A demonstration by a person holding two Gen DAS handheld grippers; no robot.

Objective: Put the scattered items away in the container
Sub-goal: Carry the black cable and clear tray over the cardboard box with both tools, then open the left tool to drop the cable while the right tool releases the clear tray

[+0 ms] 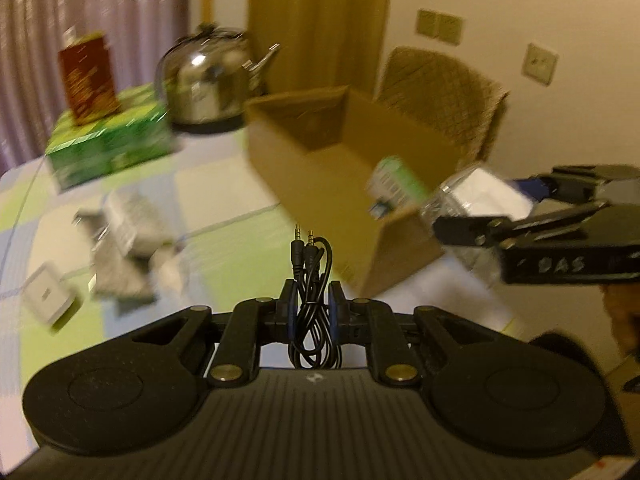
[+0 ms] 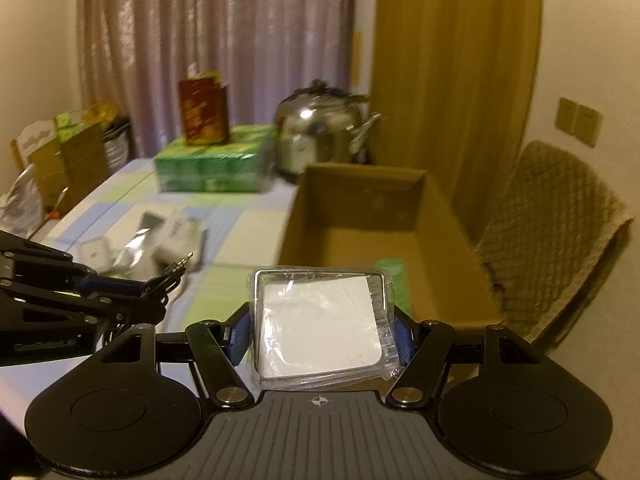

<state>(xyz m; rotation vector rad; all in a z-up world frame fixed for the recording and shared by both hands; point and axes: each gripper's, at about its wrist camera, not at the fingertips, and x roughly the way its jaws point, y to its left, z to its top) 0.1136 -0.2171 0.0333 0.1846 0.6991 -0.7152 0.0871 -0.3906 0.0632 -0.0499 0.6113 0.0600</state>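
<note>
Beyond both tongs, in the upper middle of each wrist view, stands the open cardboard box (image 2: 360, 216), its long axis running away from the cameras and its mouth facing up. The left tongs (image 1: 312, 308) are clenched on a bundled black audio cable (image 1: 310, 280), whose two plugs stick up above the fingertips. The right tongs (image 2: 322, 332) grip a clear plastic case (image 2: 320, 320) with a white card inside, pressed between blue pads.

In the left wrist view the box lies up and to the right of the cable, its near corner just ahead of the tongs. In the right wrist view the box sits straight ahead, its near wall hidden behind the case, so the right hand looks nearer to a drop. A green-and-white package (image 1: 394, 184) already lies inside.

On the desk (image 1: 224, 196), at lower left of the left view, a white square adapter (image 1: 48, 296) and several silvery packets (image 1: 120, 252) remain, blurred. A steel kettle (image 2: 320, 136) and a green carton (image 2: 212, 164) stand behind the box, clear of the path. The near wall and the other hand's tongs are the likely obstructions.
</note>
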